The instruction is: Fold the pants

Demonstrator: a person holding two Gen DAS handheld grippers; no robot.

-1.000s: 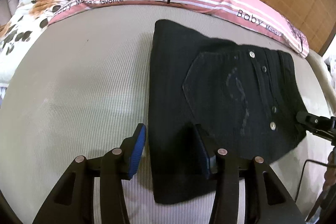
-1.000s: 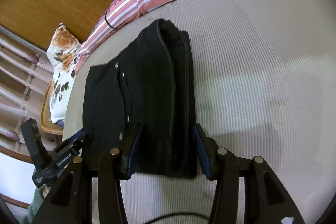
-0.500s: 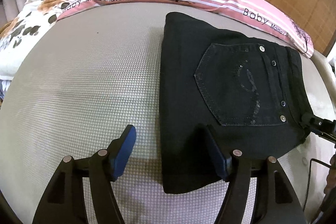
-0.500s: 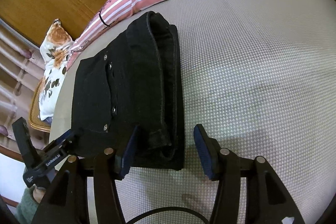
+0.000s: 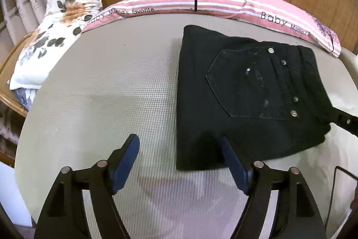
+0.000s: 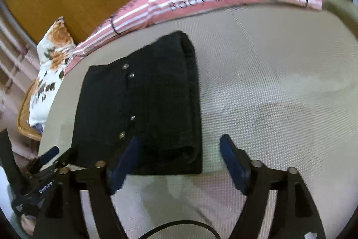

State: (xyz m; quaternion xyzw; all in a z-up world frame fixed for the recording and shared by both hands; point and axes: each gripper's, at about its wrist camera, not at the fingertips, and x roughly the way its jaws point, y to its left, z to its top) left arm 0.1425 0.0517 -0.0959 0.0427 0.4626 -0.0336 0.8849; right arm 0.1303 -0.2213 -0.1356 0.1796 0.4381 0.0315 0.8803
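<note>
- The black pants (image 5: pixel 241 100) lie folded on the beige mattress (image 5: pixel 111 86), near the pink pillow (image 5: pixel 223 1).
- The left gripper (image 5: pixel 179 149) is spread wide, holding nothing.
- The right gripper (image 6: pixel 179 149) is also wide, empty.

Left claw (image 5: pixel 177 145): black two-finger frame with blue pads (image 5: pixel 125 160), jaws spread wide, nothing between them, pointing forward and slightly downward. Right claw (image 6: pixel 179 146): same build, blue fingertips (image 6: pixel 232 162) held well apart, empty, angled forward and down. In the right wrist view the left claw (image 6: pixel 58 155) shows at the lower left edge, its fingers parted. In the left wrist view only a black tip of the right claw (image 5: pixel 344 121) enters from the right edge.
</note>
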